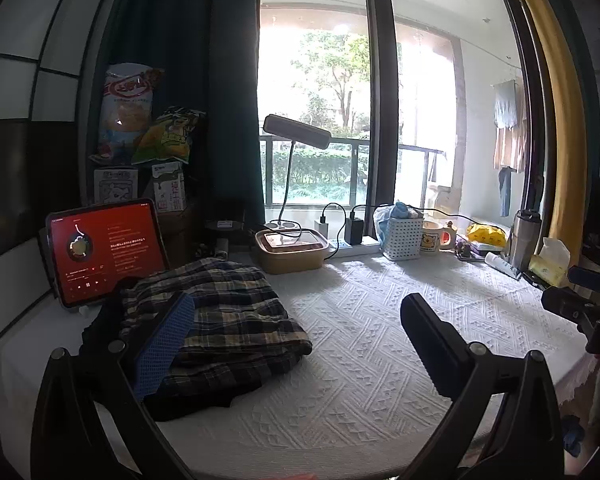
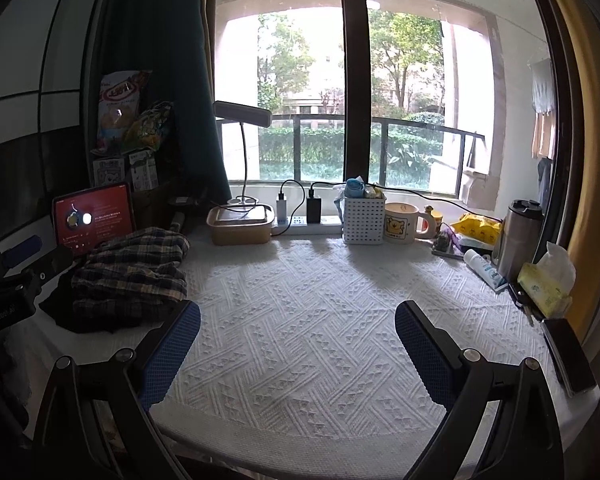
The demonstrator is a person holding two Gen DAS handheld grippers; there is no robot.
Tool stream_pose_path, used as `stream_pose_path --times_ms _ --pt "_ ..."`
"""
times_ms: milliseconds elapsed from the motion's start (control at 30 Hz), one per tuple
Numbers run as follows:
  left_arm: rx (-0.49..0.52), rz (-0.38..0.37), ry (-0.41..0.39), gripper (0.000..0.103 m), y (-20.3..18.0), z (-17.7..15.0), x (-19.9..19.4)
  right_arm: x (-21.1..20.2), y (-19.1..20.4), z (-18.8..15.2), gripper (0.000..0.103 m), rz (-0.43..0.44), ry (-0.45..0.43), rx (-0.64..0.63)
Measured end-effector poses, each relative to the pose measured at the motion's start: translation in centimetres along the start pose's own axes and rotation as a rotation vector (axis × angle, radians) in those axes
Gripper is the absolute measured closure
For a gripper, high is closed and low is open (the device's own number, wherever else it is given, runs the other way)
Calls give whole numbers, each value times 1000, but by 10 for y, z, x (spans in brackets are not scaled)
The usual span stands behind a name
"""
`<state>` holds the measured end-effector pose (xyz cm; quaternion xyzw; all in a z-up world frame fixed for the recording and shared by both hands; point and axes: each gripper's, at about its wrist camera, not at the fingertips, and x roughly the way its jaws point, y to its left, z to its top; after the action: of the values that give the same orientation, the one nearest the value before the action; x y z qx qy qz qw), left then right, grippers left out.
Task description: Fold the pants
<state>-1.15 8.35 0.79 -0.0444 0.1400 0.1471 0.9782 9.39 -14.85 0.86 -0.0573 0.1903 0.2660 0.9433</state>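
On the table [image 2: 300,320], a white woven cloth with a raised zigzag pattern is covering the whole top, and the plaid pants [image 1: 220,320] are lying folded in a loose pile at the cloth's far-left part, with something dark showing under them that is hard to make out. Just behind the pants a tablet [image 1: 104,250] is standing tilted, its red screen glowing. To the right of the pants, along the cloth's far edge, a lidded box [image 1: 290,250], a lamp [image 1: 296,130] on a thin bent neck, a power strip [image 2: 308,222] with two chargers plugged in, a white basket [image 2: 364,218], a bear mug [image 2: 404,222], a yellow bag [image 2: 476,224], a steel flask [image 2: 518,236] and a tissue pack [image 2: 546,284] are standing in a row below a big window. Behind the tablet, snack bags [image 1: 140,120] are leaning on small cartons beside a dark curtain. A phone [image 2: 568,356] is lying at the cloth's right edge, partly cut off. The left gripper [image 1: 296,344] is hovering with its jaws wide apart, its left finger in front of the pants' near-left corner; whether it is touching the fabric cannot be told. The right gripper [image 2: 298,348] is also spread wide, holding nothing, over bare cloth to the right of the pants. The window glare is washing out the balcony beyond, and laundry hanging there is blurred.
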Motion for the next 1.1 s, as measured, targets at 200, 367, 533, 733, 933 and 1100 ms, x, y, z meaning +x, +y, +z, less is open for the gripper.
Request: stream_pose_path --times_ms 200,367,533,733,933,1100 --pt "1 0 -1 1 -1 0 -1 0 0 -1 4 0 1 4" --pt "0 -2 -1 1 -1 1 0 0 0 -1 4 -1 0 3" --pt "-1 -3 -2 1 -1 2 0 0 0 -1 4 0 1 3" --pt "-1 -4 -3 1 -1 2 -1 0 -1 -1 4 -1 2 4" --pt "1 -6 -4 1 -2 1 -1 -1 -1 -1 4 -2 2 4" --pt "2 -9 -6 1 -2 1 -2 -1 -2 -2 4 -2 1 5"
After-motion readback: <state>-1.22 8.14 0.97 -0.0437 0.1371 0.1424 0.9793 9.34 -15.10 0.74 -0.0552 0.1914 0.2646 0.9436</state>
